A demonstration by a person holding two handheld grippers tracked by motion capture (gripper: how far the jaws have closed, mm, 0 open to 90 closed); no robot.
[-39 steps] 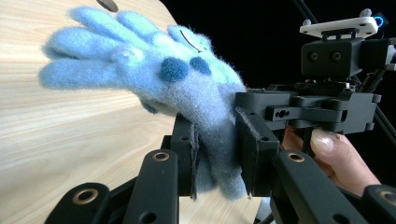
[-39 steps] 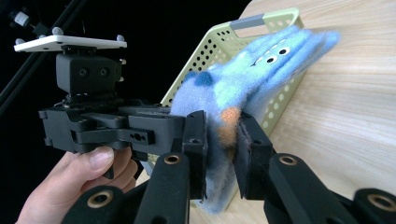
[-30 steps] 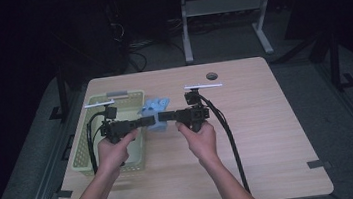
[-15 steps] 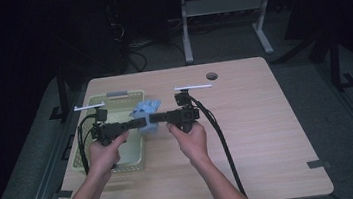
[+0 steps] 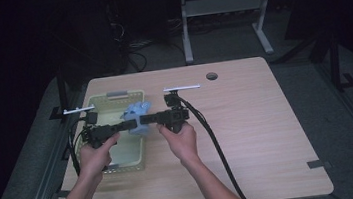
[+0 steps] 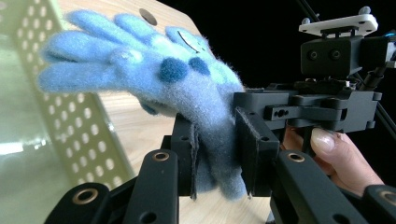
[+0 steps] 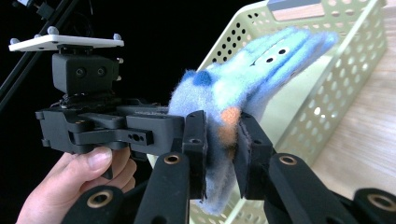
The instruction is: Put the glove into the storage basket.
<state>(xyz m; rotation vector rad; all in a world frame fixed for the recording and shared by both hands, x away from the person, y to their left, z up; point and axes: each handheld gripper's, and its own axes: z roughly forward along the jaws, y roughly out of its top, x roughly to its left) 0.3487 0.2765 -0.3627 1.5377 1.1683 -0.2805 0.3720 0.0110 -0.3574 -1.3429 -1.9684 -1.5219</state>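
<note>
While the left gripper [image 5: 126,126] and right gripper [image 5: 147,119] both clench a fuzzy blue glove [image 5: 136,115], it hangs above the pale green perforated plastic basket's [image 5: 138,156] right rim.

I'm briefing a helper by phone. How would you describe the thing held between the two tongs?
Start at the wooden table, then the pale perforated basket at its left. At the basket's right rim, both tongs clamp a fuzzy blue glove from opposite sides. It's the only soft, blue thing there.

Black left gripper [image 5: 128,125] and right gripper [image 5: 149,118], white top plates, trailing black cables, bare forearms.
</note>
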